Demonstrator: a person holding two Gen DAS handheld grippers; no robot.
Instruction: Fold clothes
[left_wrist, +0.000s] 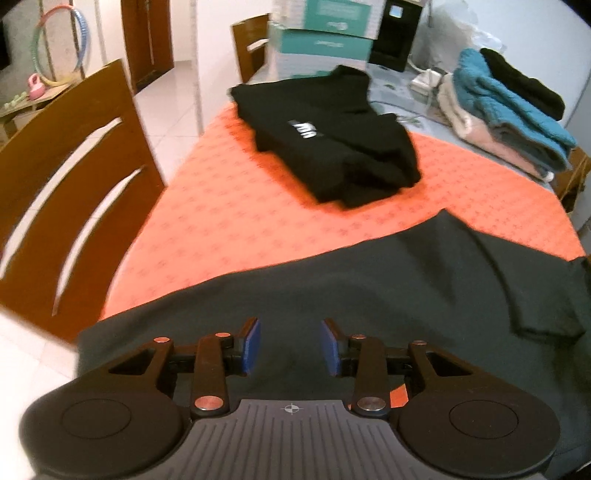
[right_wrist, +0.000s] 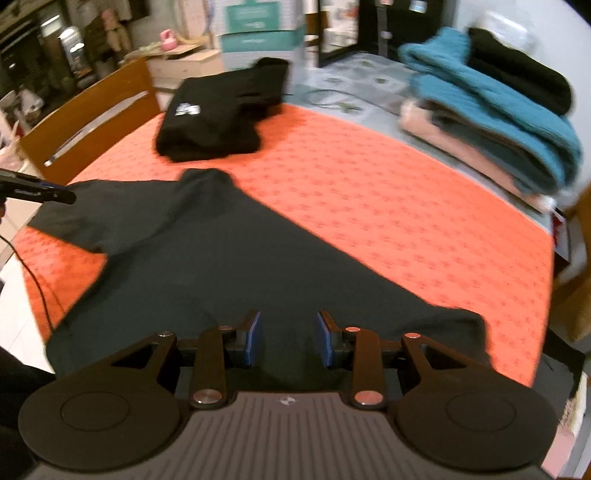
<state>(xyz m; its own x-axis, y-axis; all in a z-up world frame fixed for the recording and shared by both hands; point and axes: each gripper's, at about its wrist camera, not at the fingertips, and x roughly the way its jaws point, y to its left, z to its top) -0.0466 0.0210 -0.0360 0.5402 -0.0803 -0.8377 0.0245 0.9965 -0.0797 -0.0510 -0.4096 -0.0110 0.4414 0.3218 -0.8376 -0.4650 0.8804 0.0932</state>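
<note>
Blue-padded tongs fill the foreground on both sides: the left gripper (left_wrist: 291, 341) and the right gripper (right_wrist: 290, 338) both hang over the dark shirt (right_wrist: 207, 266) with jaws parted, nothing pinched between the pads. No cloth is caught in either one. That shirt lies spread across the near half of the orange tablecloth (right_wrist: 388, 206), one sleeve (left_wrist: 535, 295) splayed out to the side, the fabric a flat charcoal with soft ripples and a near edge that looks to droop over the table's rim. It reads as light, limp knit, so it should slump and drag unless lifted at two points together; hems, shoulder seams or the sleeve cuff look like the best bites. Further back sits a folded black garment (left_wrist: 325, 136) with white lettering, and a stack of sweaters (right_wrist: 491, 110) beside it.
</note>
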